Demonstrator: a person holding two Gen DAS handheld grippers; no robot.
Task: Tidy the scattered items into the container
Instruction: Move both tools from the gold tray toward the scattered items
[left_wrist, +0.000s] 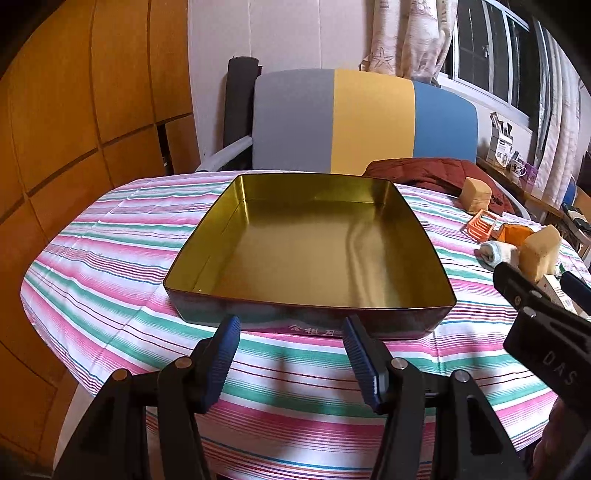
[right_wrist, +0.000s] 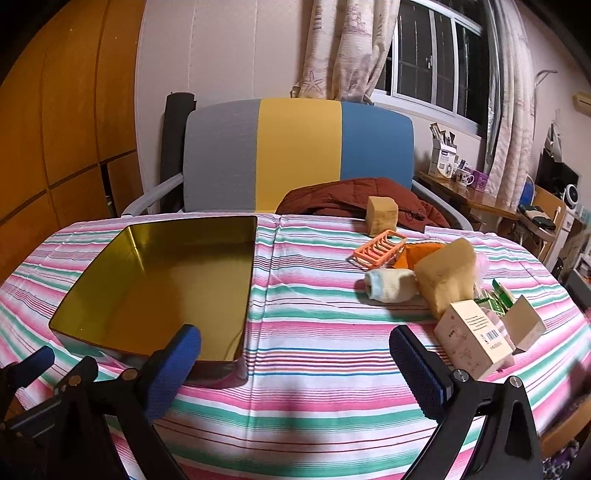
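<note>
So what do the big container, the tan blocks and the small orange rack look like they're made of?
Container: likely thin metal tin, with a glossy gold inside that mirrors the light and a dark outer wall. Tan blocks: probably sponge or foam, matte, porous-looking and unevenly cut. Orange rack: seemingly moulded plastic, smooth, with thin slats.

gold-lined tin (right_wrist: 155, 280) sits empty; sponges (right_wrist: 447, 280), socks (right_wrist: 391, 284), soap rack (right_wrist: 378, 248), boxes (right_wrist: 472, 339) clustered right.
</note>
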